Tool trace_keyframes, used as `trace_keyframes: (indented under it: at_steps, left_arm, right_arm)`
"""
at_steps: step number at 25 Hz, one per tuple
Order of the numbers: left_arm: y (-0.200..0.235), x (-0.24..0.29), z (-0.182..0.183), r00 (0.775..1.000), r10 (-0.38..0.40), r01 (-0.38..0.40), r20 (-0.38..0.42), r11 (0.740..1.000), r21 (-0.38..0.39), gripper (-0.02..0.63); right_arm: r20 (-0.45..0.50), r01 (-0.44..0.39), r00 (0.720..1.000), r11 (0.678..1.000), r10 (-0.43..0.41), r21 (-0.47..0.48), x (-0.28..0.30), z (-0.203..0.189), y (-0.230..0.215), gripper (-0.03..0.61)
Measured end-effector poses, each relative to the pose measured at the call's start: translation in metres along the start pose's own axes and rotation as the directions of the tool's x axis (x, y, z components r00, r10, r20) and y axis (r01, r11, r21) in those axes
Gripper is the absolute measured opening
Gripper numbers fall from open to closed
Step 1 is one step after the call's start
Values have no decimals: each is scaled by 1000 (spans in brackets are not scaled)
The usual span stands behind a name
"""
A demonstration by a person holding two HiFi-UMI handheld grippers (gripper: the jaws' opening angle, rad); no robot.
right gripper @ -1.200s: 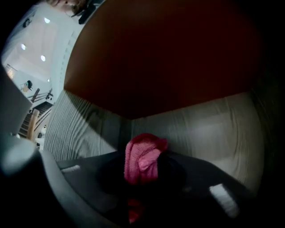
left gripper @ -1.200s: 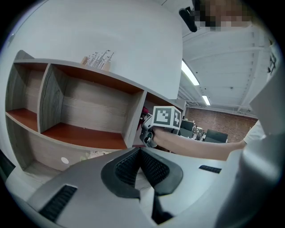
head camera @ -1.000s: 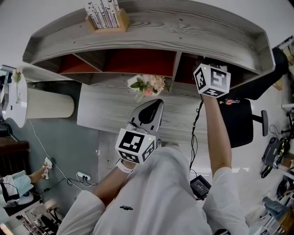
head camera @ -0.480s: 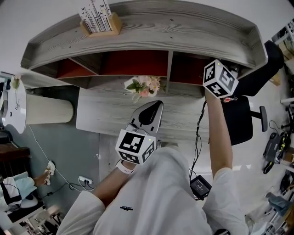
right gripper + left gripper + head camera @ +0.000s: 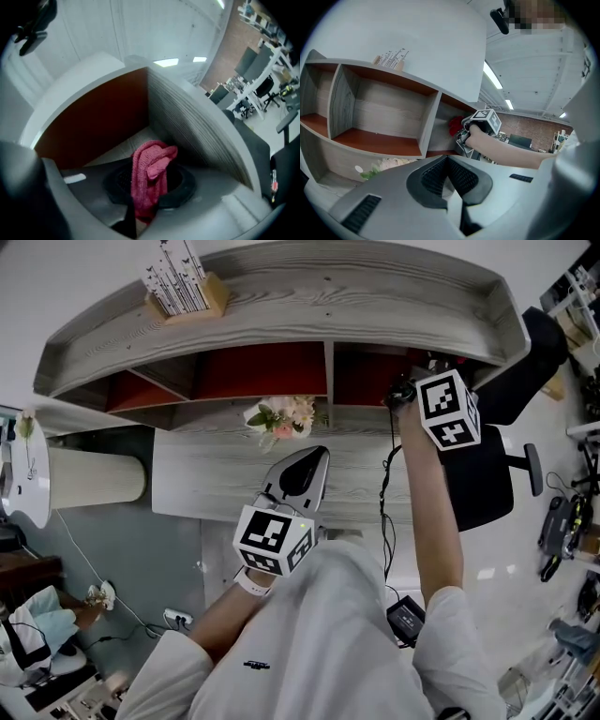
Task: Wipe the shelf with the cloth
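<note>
A person's right gripper point(image 5: 149, 185) reaches into the end compartment of a grey wood-grain shelf point(image 5: 281, 296), at about 1 o'clock in the head view. Its jaws are pinching a red knitted cloth point(image 5: 151, 173). In the right gripper view the cloth bunches up out of the jaws in front of the compartment's rust-red back panel, with the grained side wall point(image 5: 197, 126) at 3 o'clock. Whether the cloth touches the compartment floor cannot be told.

The left gripper point(image 5: 448, 159) is held low near the person's body, at 6 o'clock in the head view, well apart from the right one. Its jaws are pressed together with nothing between them, and they point toward the shelf.

A small bunch of pale flowers point(image 5: 281, 418) sits on the desk point(image 5: 206, 488) at the left gripper's 12 o'clock. A wooden holder of striped cards point(image 5: 183, 287) stands on the shelf top at 11 o'clock. A black office chair point(image 5: 487, 479) stands at 3 o'clock.
</note>
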State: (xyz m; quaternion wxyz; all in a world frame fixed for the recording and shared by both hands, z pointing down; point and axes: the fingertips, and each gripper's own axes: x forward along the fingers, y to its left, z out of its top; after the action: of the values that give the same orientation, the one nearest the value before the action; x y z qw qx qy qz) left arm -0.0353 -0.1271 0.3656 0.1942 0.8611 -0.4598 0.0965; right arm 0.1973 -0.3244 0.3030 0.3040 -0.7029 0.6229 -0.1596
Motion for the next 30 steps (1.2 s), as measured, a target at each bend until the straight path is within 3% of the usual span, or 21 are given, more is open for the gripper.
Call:
trace_keyframes:
  at_steps: [3, 6, 8, 12, 16, 20, 27, 30]
  left_arm:
    - [0, 2, -1, 1000, -5, 5, -6, 1000, 0, 0]
    - [-1, 3, -3, 1000, -9, 9, -12, 1000, -2, 0]
    - [-3, 4, -4, 1000, -13, 13, -16, 1000, 0, 0]
    - [-3, 3, -4, 1000, -15, 15, -17, 1000, 1, 0]
    - [0, 1, -3, 1000, -8, 8, -15, 1000, -1, 0]
    - [3, 0, -1, 1000, -7, 7, -7, 1000, -9, 0]
    - [5, 2, -1, 1000, -24, 24, 2, 999, -29, 0]
    - [3, 4, 1, 999, -37, 37, 8, 999, -29, 0]
  right_arm:
    - [-20, 25, 1000, 991, -22, 128, 0, 0, -9, 54]
    - [-6, 59, 998, 958, -60, 281, 0, 6, -20, 54]
    - [9, 65, 997, 941, -73, 333, 0, 10, -22, 54]
    - [3, 100, 994, 930, -108, 355, 0, 6, -28, 54]
    - [-72, 179, 984, 898, -164, 402, -2, -15, -49, 54]
    - [-193, 311, 948, 852, -251, 421, -13, -46, -78, 55]
    - [-333, 454, 883, 783, -331, 425, -58, -74, -107, 57]
    - [-360, 473, 869, 786, -340, 399, -70, -73, -108, 55]
